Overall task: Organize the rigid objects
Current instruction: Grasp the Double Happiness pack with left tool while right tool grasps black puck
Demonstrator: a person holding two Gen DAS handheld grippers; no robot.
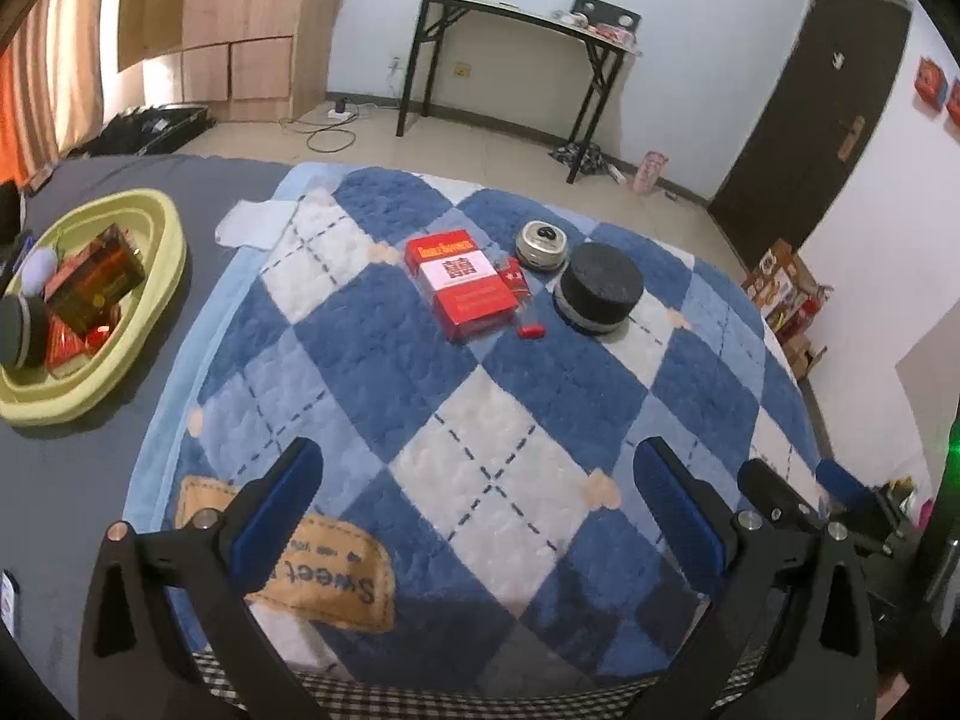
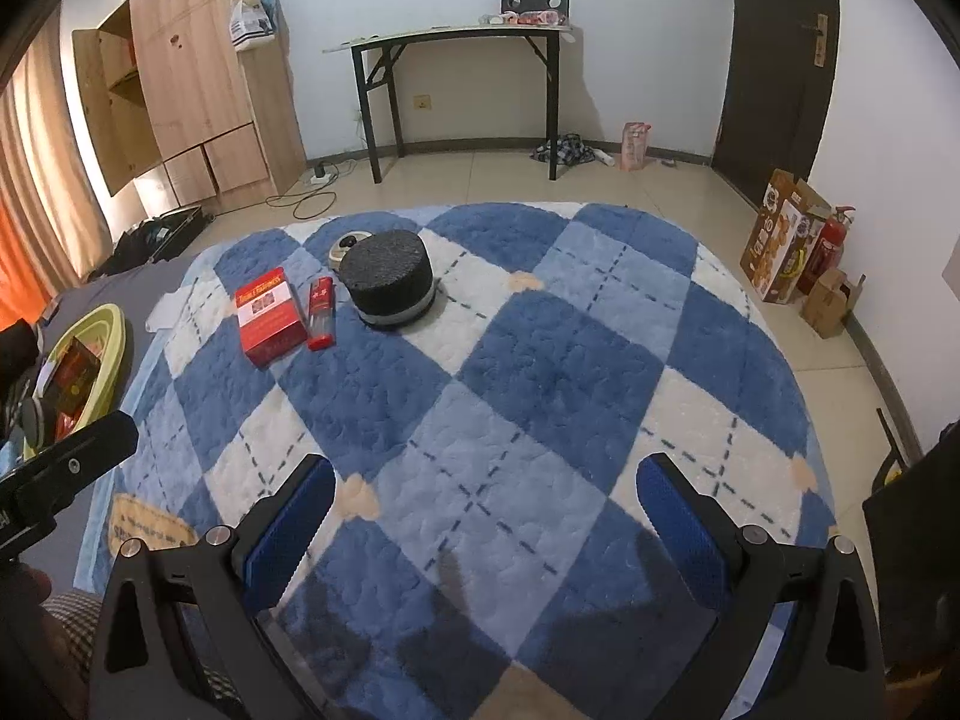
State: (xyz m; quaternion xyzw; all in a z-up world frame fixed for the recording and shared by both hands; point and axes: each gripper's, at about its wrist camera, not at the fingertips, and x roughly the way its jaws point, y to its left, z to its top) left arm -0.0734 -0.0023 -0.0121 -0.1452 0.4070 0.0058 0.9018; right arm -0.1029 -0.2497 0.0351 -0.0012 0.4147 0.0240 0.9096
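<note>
- Yellow-green plastic basin (image 1: 162, 276) sits at the far left on the grey bedsheet (image 1: 78, 480), off the edge of the quilt; inside it lie a dark red-brown box (image 1: 99, 282), smaller red packets (image 1: 66, 345), a white fluffy ball (image 1: 39, 267) and a black round item (image 1: 21, 330) at its near-left rim.
- Left gripper (image 1: 480, 516) hovers low over the near part of the blue-and-white diamond quilt (image 1: 480, 420), its blue-padded jaws spread wide with nothing between them.
- An orange label patch (image 1: 336, 576) with lettering is sewn to the quilt just beside the left gripper's left finger.
- Further out, near the quilt's far edge, a red and white carton (image 1: 459, 282) lies flat, its printed face up.
- Just right of the carton lies a slim red packet (image 1: 519, 294), with a small red piece (image 1: 531, 333) at its near end.
- Behind the packet stands a small round silver tin (image 1: 543, 246) with a black knob on top.
- Right of that, touching or nearly touching the tin, sits a black foam cylinder (image 1: 600, 288) on a grey base.
- Right gripper (image 2: 486, 516) hovers over the near right part of the quilt, jaws likewise wide apart and holding nothing; its tips show at the right edge of the left wrist view.
- Beyond the bed, a black folding table (image 2: 456, 42) stands by the far wall, a dark door (image 2: 774, 60) to the right, and cardboard boxes (image 2: 780, 234) with a red fire extinguisher (image 2: 831, 246) on the floor by the right wall.
</note>
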